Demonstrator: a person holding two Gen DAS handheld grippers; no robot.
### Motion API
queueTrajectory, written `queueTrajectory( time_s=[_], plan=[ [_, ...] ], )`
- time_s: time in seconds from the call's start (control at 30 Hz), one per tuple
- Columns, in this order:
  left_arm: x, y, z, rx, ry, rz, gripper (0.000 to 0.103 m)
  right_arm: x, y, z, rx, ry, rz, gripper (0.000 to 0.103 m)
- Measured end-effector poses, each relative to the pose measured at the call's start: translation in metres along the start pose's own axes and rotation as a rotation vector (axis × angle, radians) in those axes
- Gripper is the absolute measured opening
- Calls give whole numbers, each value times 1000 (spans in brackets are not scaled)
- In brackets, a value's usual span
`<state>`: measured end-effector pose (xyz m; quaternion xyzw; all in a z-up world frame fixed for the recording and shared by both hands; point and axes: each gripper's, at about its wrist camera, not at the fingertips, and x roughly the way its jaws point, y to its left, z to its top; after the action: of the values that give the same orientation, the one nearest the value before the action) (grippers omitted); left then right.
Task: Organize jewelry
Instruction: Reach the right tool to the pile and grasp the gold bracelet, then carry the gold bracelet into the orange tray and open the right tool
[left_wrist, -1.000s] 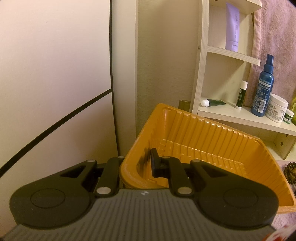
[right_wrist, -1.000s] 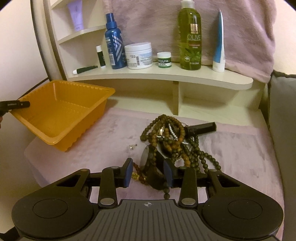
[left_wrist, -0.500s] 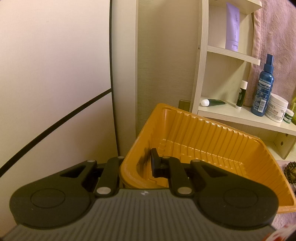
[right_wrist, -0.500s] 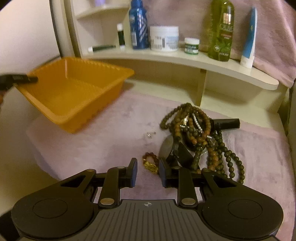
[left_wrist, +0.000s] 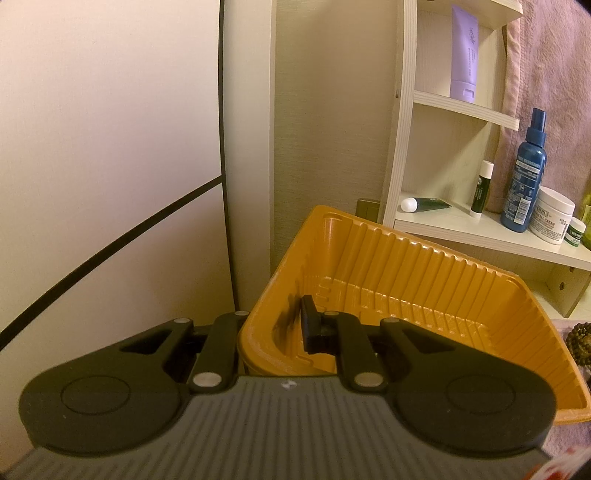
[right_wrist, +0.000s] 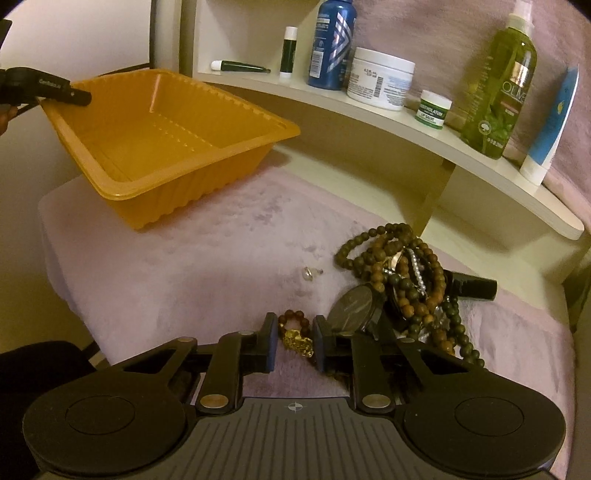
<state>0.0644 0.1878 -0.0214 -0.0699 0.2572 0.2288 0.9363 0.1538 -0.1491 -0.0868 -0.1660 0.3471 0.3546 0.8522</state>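
My left gripper (left_wrist: 275, 325) is shut on the near-left rim of the empty orange tray (left_wrist: 424, 266), one finger inside and one outside. The right wrist view shows that left gripper (right_wrist: 79, 96) at the tray's (right_wrist: 192, 192) far-left corner. My right gripper (right_wrist: 295, 345) hangs low over the pink cloth. Its jaws are closing around a small red-bead bracelet with a gold charm (right_wrist: 297, 338), and a gap still shows on the left side. A tangled pile of beaded necklaces (right_wrist: 406, 266) and a dark watch (right_wrist: 352, 306) lie just to the right.
A tiny earring (right_wrist: 309, 273) lies on the pink cloth (right_wrist: 184, 280) between the tray and the pile. A black tube (right_wrist: 474, 288) sticks out of the pile. Bottles and jars (right_wrist: 382, 83) stand on the curved shelf (right_wrist: 480, 162) behind.
My right gripper moved down and toward the small gold-charm bracelet, rolled, and its jaws narrowed around it. The left gripper and the tray have not moved.
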Motion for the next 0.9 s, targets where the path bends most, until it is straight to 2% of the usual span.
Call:
queueTrajectory(
  time_s=[0.07,0.2,0.43,0.67,0.9],
  plan=[
    [0,0,0,0,0,0,13,-3,1,0,13,-3,-5,14],
    [0,0,0,-1,0,-1,13,-15,-5,1,103,-32,18,13],
    [-1,-1,-1,-2,-1,-2,13,-46,-20,18,251,-143,60,13],
    [-1,-1,-1,-2,-1,-3,13,-66,-17,46,262,-238,97,13],
    [-1,-1,-1,-3,-1,-1,13,-72,4,81,251,-348,192,13]
  ],
)
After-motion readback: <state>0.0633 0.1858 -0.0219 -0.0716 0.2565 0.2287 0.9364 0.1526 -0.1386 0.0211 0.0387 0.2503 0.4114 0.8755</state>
